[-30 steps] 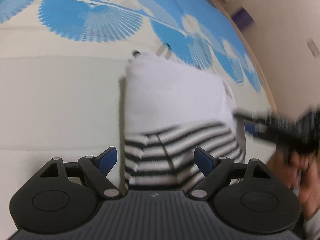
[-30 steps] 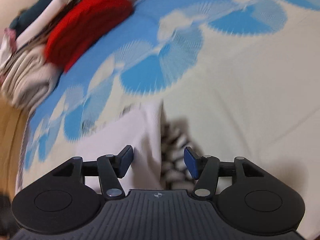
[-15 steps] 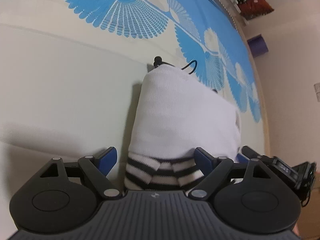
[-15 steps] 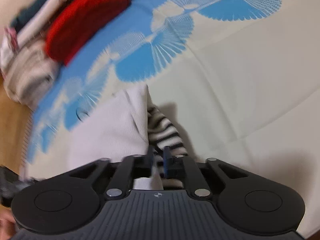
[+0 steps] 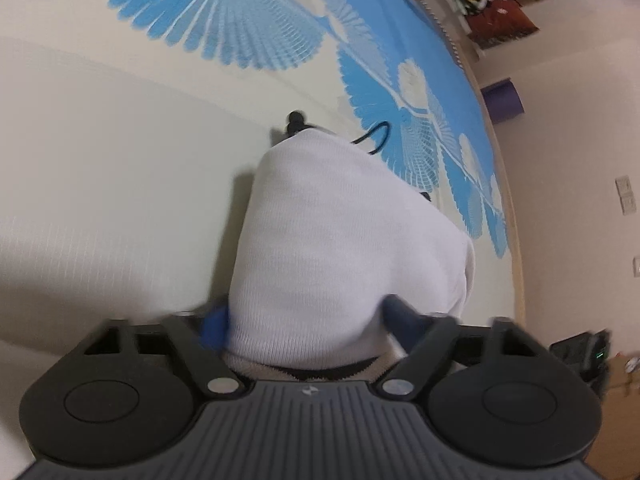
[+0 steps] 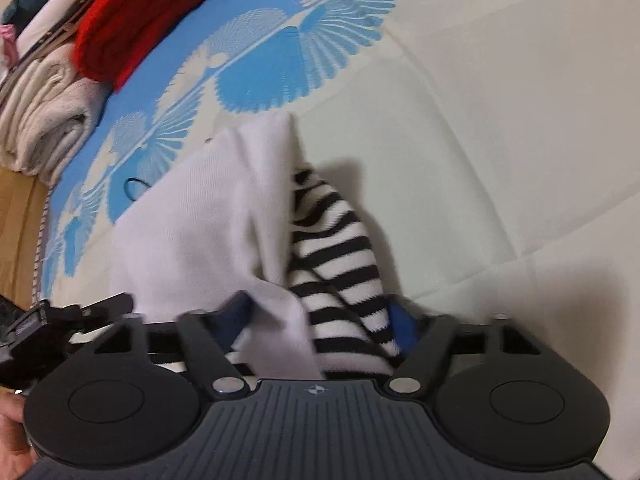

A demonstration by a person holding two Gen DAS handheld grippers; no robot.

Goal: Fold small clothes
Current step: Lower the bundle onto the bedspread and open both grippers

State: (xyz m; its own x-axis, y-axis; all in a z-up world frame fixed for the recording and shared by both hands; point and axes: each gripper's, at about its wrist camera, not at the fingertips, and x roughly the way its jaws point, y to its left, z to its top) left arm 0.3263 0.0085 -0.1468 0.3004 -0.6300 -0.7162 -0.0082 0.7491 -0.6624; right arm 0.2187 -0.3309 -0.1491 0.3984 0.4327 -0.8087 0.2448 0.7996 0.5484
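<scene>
Folded white garment [image 5: 340, 248] lies on the cream bedspread [image 5: 100, 200] with its blue fan print, and from the left wrist view its near end sits right between the two fingers of the left gripper [image 5: 308, 322]. The blue pad on the left side is partly hidden behind the cloth's edge and the right pad presses into the fabric's bulge; the jaws are closing on it, with the cloth bunched between them. A sliver of dark stripe shows under the white layer, just above the gripper body. A thin black cord [image 5: 376, 136] curls on the spread beyond the far end of the garment.

From the right wrist view, the same white layer [image 6: 208, 232] drapes to the left and a black-and-white striped part [image 6: 340, 264] spills out on its right. Both run down between the fingers of the right gripper [image 6: 320, 322]. These jaws are opening, one blue pad against the white cloth and the other beside the stripes; whether they still pinch I cannot tell. Off to the far left a stack of folded clothes [image 6: 48, 112] with a red knit [image 6: 132, 20] on it rests at the edge of the spread, well apart from the garment.
</scene>
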